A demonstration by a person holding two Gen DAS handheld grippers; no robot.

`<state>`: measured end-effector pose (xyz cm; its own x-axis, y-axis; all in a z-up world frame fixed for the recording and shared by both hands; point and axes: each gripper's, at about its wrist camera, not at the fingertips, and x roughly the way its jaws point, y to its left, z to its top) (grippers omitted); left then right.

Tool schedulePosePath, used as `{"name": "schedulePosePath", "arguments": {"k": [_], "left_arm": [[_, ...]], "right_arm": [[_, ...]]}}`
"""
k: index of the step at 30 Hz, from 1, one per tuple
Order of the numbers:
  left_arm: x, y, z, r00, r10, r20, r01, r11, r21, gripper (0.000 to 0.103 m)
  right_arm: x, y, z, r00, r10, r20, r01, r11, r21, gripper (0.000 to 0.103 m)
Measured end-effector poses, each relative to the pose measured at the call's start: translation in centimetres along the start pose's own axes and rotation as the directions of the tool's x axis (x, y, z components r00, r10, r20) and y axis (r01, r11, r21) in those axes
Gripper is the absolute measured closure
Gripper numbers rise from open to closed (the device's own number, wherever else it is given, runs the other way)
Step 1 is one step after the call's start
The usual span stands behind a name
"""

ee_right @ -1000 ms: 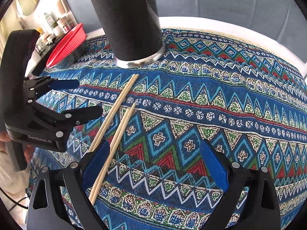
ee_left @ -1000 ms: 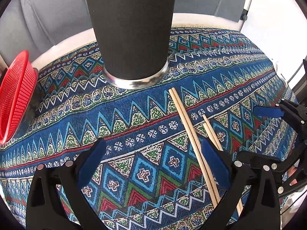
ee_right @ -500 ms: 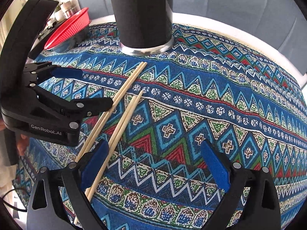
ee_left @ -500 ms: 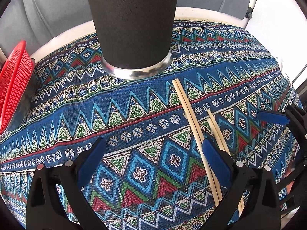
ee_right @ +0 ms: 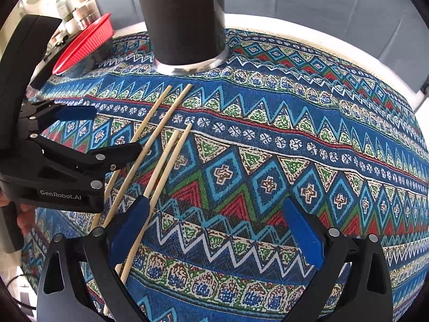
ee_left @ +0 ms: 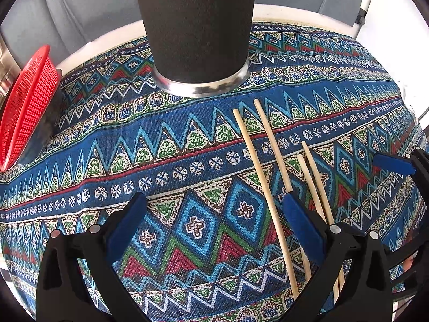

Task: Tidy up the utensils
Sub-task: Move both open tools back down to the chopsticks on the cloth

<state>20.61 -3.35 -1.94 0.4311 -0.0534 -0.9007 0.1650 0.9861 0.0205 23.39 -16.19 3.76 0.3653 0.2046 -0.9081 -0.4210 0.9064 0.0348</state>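
Several wooden chopsticks [ee_left: 257, 171] [ee_right: 162, 161] lie loose on the patterned tablecloth [ee_right: 295, 134], pointing toward a tall black cup [ee_left: 198, 26] [ee_right: 182, 21] with a steel base. My left gripper [ee_left: 214, 201] [ee_right: 107, 131] is open just above the cloth; its right finger covers the middle of the chopsticks and one stick runs between the fingers. My right gripper [ee_right: 215, 204] is open too, with its left finger over the near ends of the sticks and only cloth between its fingers. One of its blue pads [ee_left: 391, 163] shows at the right of the left wrist view.
A red mesh basket [ee_left: 26, 102] [ee_right: 85, 43] sits at the table's left edge. The round table's white rim [ee_right: 348, 51] drops off behind the cup, with grey upholstery beyond. A hand [ee_right: 21, 214] holds the left gripper.
Both grippers have come closer to the cup and to each other. The chopsticks, which lay in tight pairs, are now spread apart at their tips.
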Motion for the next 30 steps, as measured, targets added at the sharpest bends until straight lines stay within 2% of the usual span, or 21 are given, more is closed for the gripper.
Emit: {"name": "schedulePosePath", "arguments": {"k": [3, 5, 7, 9, 12, 14, 16, 19, 27, 30], "left_arm": [[0.0, 0.0, -0.3, 1.000, -0.012, 0.010, 0.011, 1.000, 0.020, 0.004], [-0.1, 0.2, -0.3, 1.000, -0.018, 0.006, 0.018, 0.999, 0.032, 0.004], [-0.2, 0.4, -0.3, 1.000, -0.023, -0.006, 0.023, 0.999, 0.041, 0.004], [-0.2, 0.9, -0.1, 1.000, -0.019, -0.014, 0.020, 0.999, 0.030, 0.004], [0.0, 1.9, 0.2, 1.000, -0.006, -0.027, 0.006, 1.000, 0.000, 0.004], [0.1, 2.6, 0.3, 1.000, -0.003, -0.025, 0.003, 1.000, -0.012, 0.004], [0.0, 2.9, 0.2, 1.000, -0.001, -0.020, 0.001, 1.000, -0.011, 0.004], [0.0, 3.3, 0.1, 1.000, 0.000, -0.017, 0.000, 1.000, -0.015, 0.004], [-0.1, 3.5, -0.5, 1.000, 0.007, 0.026, -0.006, 1.000, -0.029, 0.004], [-0.2, 3.6, -0.6, 1.000, 0.011, 0.025, -0.010, 0.999, -0.039, 0.004]], "right_arm": [[-0.2, -0.5, -0.4, 1.000, 0.000, -0.014, 0.000, 1.000, 0.000, 0.008], [0.0, -0.3, -0.5, 0.998, -0.045, -0.035, 0.044, 0.999, -0.023, 0.008], [0.0, -0.3, -0.3, 0.997, -0.053, -0.062, 0.055, 0.998, 0.023, 0.008], [0.1, 0.0, -0.2, 0.995, -0.055, -0.089, 0.057, 0.998, 0.021, 0.008], [-0.3, 0.3, -0.1, 0.997, -0.049, -0.061, 0.051, 0.998, 0.026, 0.008], [-0.8, 0.0, 0.0, 0.999, -0.001, -0.037, 0.003, 0.998, 0.060, 0.008], [-0.5, 0.0, 0.1, 0.999, 0.013, -0.051, -0.009, 0.997, 0.078, 0.008], [0.1, 0.4, 0.2, 0.998, -0.002, -0.067, 0.007, 0.997, 0.076, 0.008], [0.5, 1.7, 0.4, 0.997, -0.070, -0.039, 0.072, 0.996, 0.059, 0.008], [0.3, 1.3, -0.3, 0.998, -0.035, -0.051, 0.039, 0.996, 0.085, 0.007]]}}
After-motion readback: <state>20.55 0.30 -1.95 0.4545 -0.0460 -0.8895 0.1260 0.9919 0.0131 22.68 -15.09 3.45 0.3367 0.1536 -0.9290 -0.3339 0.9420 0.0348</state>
